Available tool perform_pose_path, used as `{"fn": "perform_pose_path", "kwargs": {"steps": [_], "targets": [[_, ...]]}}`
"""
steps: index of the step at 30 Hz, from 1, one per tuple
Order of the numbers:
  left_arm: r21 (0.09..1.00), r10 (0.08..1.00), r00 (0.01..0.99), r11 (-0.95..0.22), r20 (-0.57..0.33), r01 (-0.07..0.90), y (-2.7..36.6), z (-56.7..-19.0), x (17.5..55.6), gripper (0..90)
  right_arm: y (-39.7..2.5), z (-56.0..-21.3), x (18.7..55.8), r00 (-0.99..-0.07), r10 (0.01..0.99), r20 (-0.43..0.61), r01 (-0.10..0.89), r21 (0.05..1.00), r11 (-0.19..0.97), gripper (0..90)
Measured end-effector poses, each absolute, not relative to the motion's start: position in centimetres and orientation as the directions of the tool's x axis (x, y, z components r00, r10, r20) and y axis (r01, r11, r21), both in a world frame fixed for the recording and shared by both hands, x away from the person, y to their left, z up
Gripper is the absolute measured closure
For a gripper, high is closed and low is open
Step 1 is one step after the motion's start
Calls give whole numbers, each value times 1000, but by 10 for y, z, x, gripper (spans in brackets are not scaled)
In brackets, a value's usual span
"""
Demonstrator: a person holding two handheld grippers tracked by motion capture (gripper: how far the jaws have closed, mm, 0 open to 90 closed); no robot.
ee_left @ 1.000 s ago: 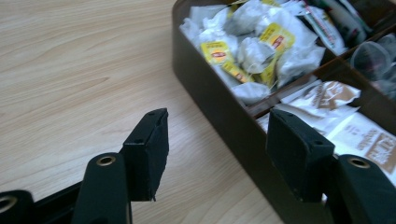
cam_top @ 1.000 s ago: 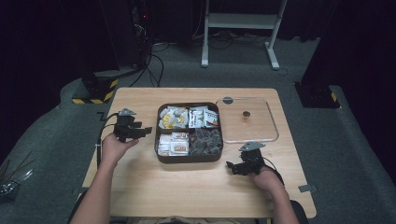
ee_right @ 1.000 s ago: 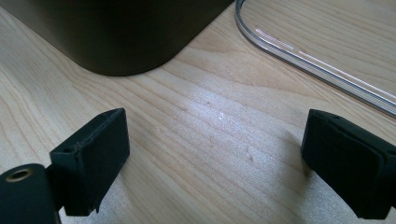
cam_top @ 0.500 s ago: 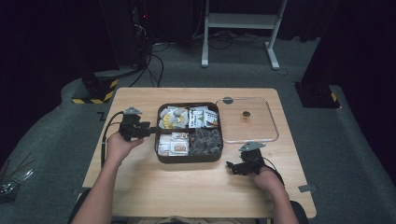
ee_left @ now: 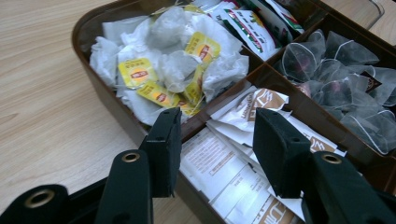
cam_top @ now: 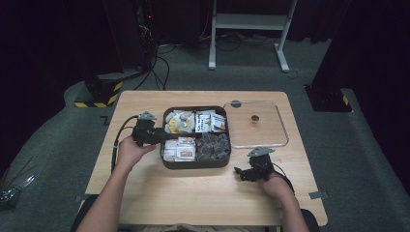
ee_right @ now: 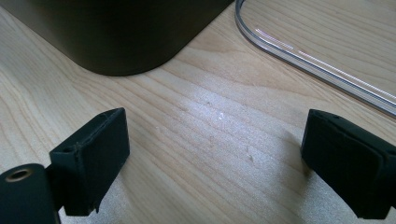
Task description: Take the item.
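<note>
A dark brown box with four compartments sits mid-table. It holds yellow-tagged tea bags, printed packets, white and brown sachets and mesh pyramid bags. My left gripper is at the box's left wall. Its jaws stand open over the divider between the tea bags and the sachets, holding nothing. My right gripper rests low over the bare wood by the box's front right corner, wide open and empty.
A clear lid with a small dark knob lies flat on the table right of the box; its rim passes just beyond my right gripper. Bare wood stretches along the front of the table. Cables and stands lie on the floor beyond.
My left gripper has moved right from the table's left part to the box's left wall. The right gripper has stayed put.
</note>
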State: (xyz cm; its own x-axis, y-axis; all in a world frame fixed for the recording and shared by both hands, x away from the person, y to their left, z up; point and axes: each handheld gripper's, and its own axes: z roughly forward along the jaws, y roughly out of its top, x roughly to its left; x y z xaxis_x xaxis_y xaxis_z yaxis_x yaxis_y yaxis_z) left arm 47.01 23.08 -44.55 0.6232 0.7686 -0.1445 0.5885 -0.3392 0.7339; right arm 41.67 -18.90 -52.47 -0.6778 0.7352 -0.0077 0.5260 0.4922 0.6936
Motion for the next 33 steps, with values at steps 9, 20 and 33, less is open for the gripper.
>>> {"fn": "perform_pose_path", "kwargs": {"steps": [9,20,33], "targets": [[720,737,661,-383,-139,578,213,-451,474,547,-189,-525,416,-676,737,-8,528,692,492,78],[697,704,696,-431,-137,573,198,-461,483,571,-189,-525,414,-670,743,-3,534,693,485,78],[651,680,726,-506,-103,565,182,-473,493,593,-190,-524,411,-665,747,-6,536,692,484,78]]}}
